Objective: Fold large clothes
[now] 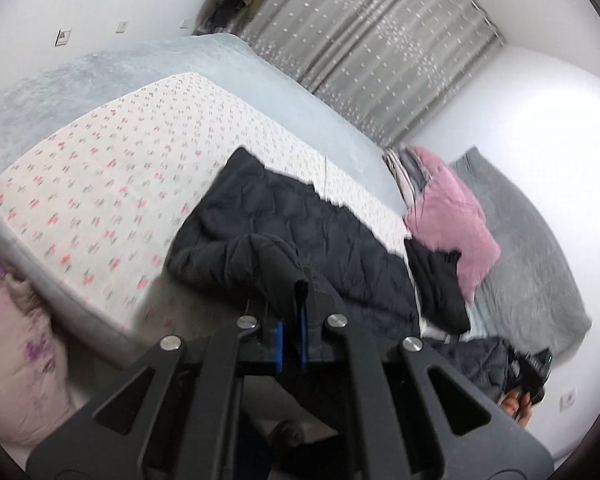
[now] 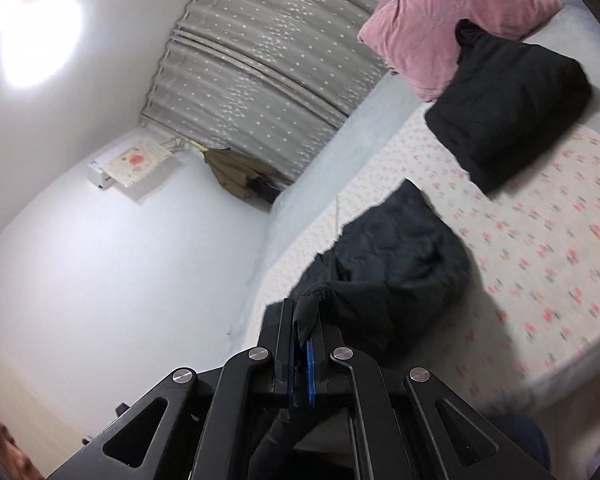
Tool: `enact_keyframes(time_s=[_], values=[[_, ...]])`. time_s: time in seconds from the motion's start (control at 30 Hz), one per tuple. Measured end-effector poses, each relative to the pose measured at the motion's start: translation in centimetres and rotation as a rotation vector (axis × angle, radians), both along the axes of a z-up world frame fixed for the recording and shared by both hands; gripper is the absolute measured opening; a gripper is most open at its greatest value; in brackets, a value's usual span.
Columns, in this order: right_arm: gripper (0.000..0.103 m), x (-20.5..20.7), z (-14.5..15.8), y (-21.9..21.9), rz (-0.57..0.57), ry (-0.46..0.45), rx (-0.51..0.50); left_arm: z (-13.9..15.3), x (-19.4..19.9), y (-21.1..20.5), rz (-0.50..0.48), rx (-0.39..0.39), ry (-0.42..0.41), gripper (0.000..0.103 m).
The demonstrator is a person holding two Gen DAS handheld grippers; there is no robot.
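Observation:
A dark quilted jacket (image 1: 292, 220) lies on the flowered bed sheet (image 1: 100, 184), its near part lifted off the bed. My left gripper (image 1: 300, 292) is shut on a fold of the jacket's near edge, dark cloth pinched between the blue pads. In the right wrist view the same jacket (image 2: 400, 264) hangs up from the sheet (image 2: 540, 240) toward my right gripper (image 2: 306, 316), which is shut on another bunched bit of its edge. The person's hand with the right gripper shows at the lower right of the left wrist view (image 1: 528, 376).
A folded black garment (image 2: 508, 108) lies beside a pink pillow (image 2: 448, 20) at the head of the bed. A grey blanket (image 1: 528, 248) lies beyond. Grey dotted curtains (image 2: 260, 80) and white walls bound the bed; a purple flowered quilt (image 1: 16, 352) sits at its left.

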State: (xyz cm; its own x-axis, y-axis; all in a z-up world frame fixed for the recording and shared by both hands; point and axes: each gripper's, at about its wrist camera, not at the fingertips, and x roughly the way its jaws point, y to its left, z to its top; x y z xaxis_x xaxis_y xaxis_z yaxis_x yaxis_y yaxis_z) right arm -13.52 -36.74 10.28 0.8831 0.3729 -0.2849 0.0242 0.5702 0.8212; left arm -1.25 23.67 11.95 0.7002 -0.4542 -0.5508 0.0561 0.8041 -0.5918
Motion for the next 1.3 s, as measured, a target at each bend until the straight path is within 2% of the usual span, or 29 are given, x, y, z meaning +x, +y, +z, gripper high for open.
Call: enact_keyframes(time_s=[0.13,0.2,0.23,0.3,0.33,0.37,0.4,0.43,0.5,0.57,0.6,0.67,0.7,0.77,0.83,0.9,1.0,1.07,1.1,1.13,1.17,1.2,1.3], values=[[0.003,6.0,0.5,-1.8,-0.018,-0.003,0.061,0.8,8.2,-0.9,0.068,-0.042,0.033,0.007],[0.003,11.1,0.2,-3.3,-0.042,0.033,0.088,0.4,13.8,-1.8,0.111,-0.040,0.067,0.008],[0.004,12.6,0.2,-3.8,-0.055,0.049,0.093,-0.1,16.1,-2.2,0.100,-0.053,0.090,0.011],[0.008,18.0,-1.4,-5.9,-0.134,0.138,0.147,-2.0,22.3,-2.9,0.079,-0.116,0.150,0.018],[0.008,19.5,-2.0,-6.5,-0.164,0.168,0.165,-3.3,24.9,-3.3,0.089,-0.135,0.194,0.026],[0.011,22.6,-3.4,-7.5,-0.213,0.238,0.172,-4.3,26.6,-3.5,0.100,-0.149,0.228,0.036],[0.020,24.5,-4.5,-8.0,-0.226,0.287,0.172,-5.4,28.0,-3.6,0.102,-0.169,0.259,0.046],[0.026,26.3,-5.7,-8.4,-0.232,0.342,0.173,-6.2,28.9,-3.7,0.099,-0.190,0.279,0.048],[0.067,28.7,-8.7,-9.6,-0.245,0.515,0.216,-7.7,30.0,-3.1,0.098,-0.249,0.287,0.050],[0.072,28.1,-9.2,-10.9,-0.313,0.538,0.246,-8.3,30.0,-1.6,0.120,-0.281,0.261,0.058],[0.077,27.2,-8.5,-11.8,-0.371,0.509,0.209,-8.5,29.7,-0.8,0.137,-0.294,0.249,0.063],[0.082,25.8,-7.2,-12.5,-0.448,0.471,0.097,-8.9,29.2,0.7,0.172,-0.326,0.217,0.065],[0.083,25.6,-6.7,-12.4,-0.426,0.454,0.013,-9.0,28.8,1.3,0.200,-0.331,0.192,0.067],[0.083,26.3,-6.6,-11.8,-0.345,0.452,-0.074,-9.1,29.4,1.1,0.190,-0.260,0.190,0.069],[0.083,28.0,-6.5,-10.1,-0.244,0.452,-0.194,-10.2,30.0,-0.4,0.110,-0.219,0.231,0.069],[0.083,30.7,-6.7,-7.3,-0.114,0.471,-0.356,-11.5,30.6,-1.7,0.034,-0.189,0.274,0.070],[0.082,33.7,-8.6,-5.2,-0.013,0.495,-0.472,-12.8,31.3,-3.2,0.031,-0.071,0.307,0.070],[0.078,34.5,-10.1,-4.8,0.005,0.517,-0.484,-13.5,31.9,-3.7,0.033,-0.046,0.300,0.068],[0.058,34.7,-11.0,-4.8,0.008,0.518,-0.476,-13.8,32.2,-4.0,0.035,-0.035,0.305,0.048],[0.045,34.6,-11.6,-4.8,0.016,0.506,-0.460,-13.9,32.5,-4.2,0.040,-0.012,0.311,0.024],[0.024,34.8,-12.1,-4.7,0.029,0.499,-0.431,-13.9,32.9,-4.5,0.053,0.033,0.318,0.003],[0.014,34.8,-12.0,-4.8,0.020,0.490,-0.419,-13.6,33.1,-4.5,0.072,0.066,0.303,0.000],[0.007,35.0,-9.6,-4.3,-0.016,0.416,-0.479,-11.1,33.8,-4.5,0.120,0.123,0.175,0.000]])
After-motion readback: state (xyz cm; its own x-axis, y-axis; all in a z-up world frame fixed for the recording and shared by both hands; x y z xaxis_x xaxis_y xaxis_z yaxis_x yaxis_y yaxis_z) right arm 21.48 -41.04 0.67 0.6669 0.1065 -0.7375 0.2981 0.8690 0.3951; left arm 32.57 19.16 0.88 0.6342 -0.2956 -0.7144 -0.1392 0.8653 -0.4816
